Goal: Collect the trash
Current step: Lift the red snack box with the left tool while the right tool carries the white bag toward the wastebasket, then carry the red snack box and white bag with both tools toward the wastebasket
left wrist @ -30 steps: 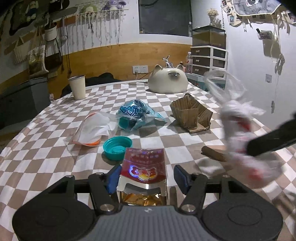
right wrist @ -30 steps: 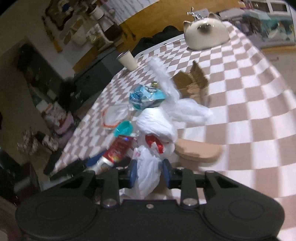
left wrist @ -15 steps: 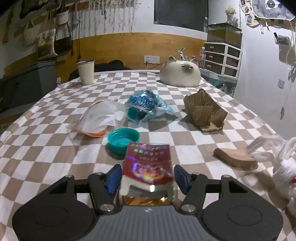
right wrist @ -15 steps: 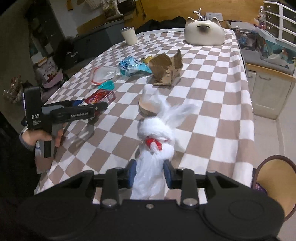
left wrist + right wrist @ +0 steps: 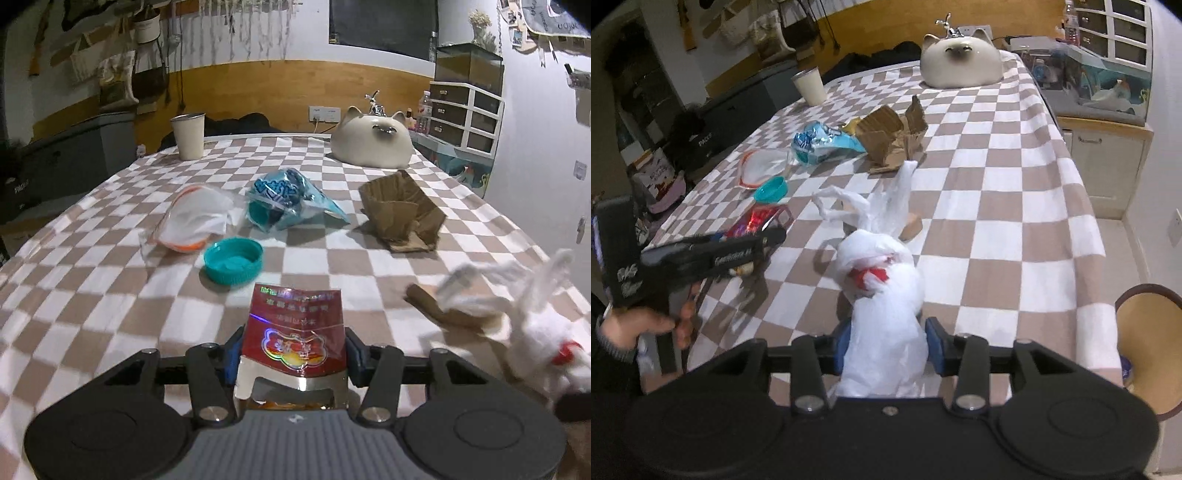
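- Your left gripper [image 5: 293, 363] has the red snack packet [image 5: 295, 332] between its jaws, which have just been closing; the pads now touch both sides, so it looks held.
- That packet is light, crinkly foil: it will buckle, not resist. Hold it across the flat lower body, as you do, not by the loose top edge.
- Your right gripper [image 5: 886, 341] holds the white knotted bag [image 5: 882, 291], though its jaws have just been opening and the grip looks loose.
- The bag is soft and slippery; take it at the knot, just ahead of the pads.
- Beyond the left gripper on the counter [image 5: 110, 280]: teal lid [image 5: 233, 260] nearest, then clear pouch [image 5: 195, 221], blue wrapper [image 5: 284, 199], and torn cardboard [image 5: 402, 212] to the right.
- All look light and easily crushed.
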Action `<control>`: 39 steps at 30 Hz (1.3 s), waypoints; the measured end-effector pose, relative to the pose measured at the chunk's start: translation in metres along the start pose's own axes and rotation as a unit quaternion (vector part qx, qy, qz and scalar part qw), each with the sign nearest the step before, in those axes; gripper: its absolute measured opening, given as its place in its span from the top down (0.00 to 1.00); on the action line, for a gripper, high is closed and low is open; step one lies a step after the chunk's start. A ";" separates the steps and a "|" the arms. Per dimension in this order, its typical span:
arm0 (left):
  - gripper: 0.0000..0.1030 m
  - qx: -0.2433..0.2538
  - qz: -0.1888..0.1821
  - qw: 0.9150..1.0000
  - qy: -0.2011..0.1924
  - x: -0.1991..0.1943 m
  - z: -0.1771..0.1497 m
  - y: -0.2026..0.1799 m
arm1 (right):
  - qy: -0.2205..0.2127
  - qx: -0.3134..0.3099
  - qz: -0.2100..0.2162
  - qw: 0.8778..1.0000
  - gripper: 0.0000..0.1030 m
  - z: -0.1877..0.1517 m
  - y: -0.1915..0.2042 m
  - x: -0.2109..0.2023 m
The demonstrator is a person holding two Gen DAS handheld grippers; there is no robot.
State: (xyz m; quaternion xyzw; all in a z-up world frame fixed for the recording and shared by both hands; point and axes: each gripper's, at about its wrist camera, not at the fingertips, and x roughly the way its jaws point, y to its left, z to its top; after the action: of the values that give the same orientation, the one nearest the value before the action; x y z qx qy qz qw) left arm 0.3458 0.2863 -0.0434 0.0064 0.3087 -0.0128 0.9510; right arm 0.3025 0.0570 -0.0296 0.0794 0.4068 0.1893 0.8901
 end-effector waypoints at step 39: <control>0.49 -0.023 -0.009 0.998 -0.050 -0.159 -0.051 -0.150 | -0.120 -0.055 -0.073 0.989 0.71 -0.064 -0.069 -0.131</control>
State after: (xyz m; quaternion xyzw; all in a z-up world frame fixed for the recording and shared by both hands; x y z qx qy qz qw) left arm 0.1828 0.1403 0.0076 -0.0192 0.2610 -0.0148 0.9650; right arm 0.1949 -0.0596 -0.0011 0.0229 0.2908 0.1346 0.9470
